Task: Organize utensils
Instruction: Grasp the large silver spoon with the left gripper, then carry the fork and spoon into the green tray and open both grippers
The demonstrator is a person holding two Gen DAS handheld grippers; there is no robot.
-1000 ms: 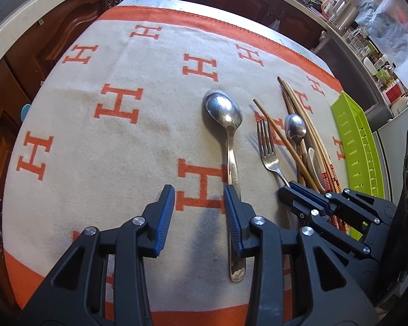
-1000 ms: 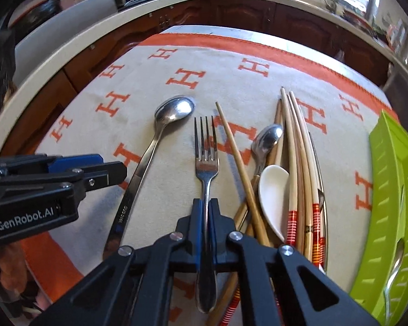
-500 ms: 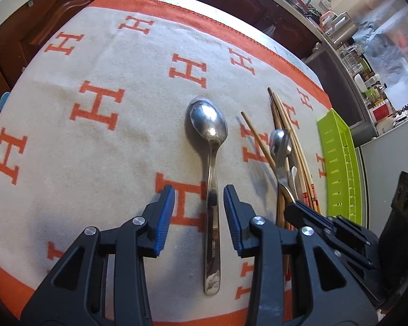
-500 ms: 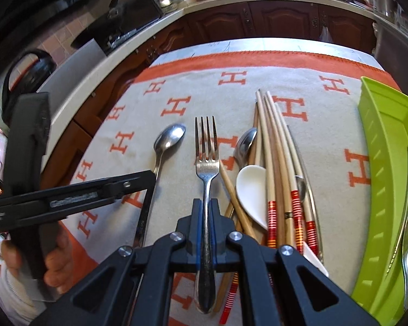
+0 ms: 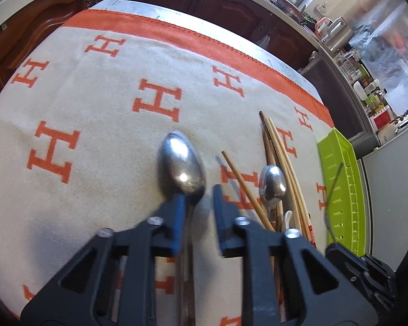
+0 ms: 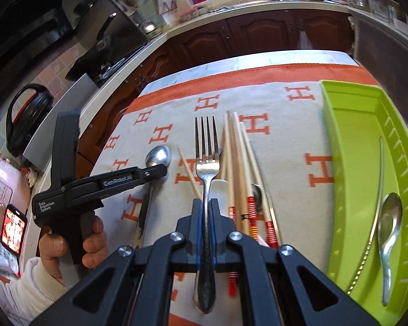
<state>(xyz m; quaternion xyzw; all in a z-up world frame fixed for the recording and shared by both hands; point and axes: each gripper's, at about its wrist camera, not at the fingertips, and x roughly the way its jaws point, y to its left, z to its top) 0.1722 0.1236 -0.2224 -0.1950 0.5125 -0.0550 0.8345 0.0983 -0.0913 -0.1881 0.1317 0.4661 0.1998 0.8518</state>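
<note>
My right gripper [image 6: 204, 206] is shut on a steel fork [image 6: 207, 157] and holds it above the cloth, tines pointing away. My left gripper [image 5: 197, 199] is open, its fingers astride the neck of a large steel spoon [image 5: 182, 163] that lies on the cloth; the spoon also shows in the right wrist view [image 6: 158, 155]. Wooden chopsticks [image 6: 239, 163] with red bands, a small steel spoon [image 5: 272, 183] and a white spoon lie in a pile to the right. A green tray [image 6: 348, 146] holds a spoon [image 6: 390, 217] and a thin utensil.
A cream cloth with orange H marks [image 5: 100, 114] covers the table. Dark wooden cabinets [image 6: 258, 35] and a cluttered counter run behind it. A phone [image 6: 13, 228] and a pink appliance sit at the far left of the right wrist view.
My right gripper has lifted the fork off the cloth and carried it right, toward the tray. My left gripper has moved forward and down along the big spoon's handle to its neck.
</note>
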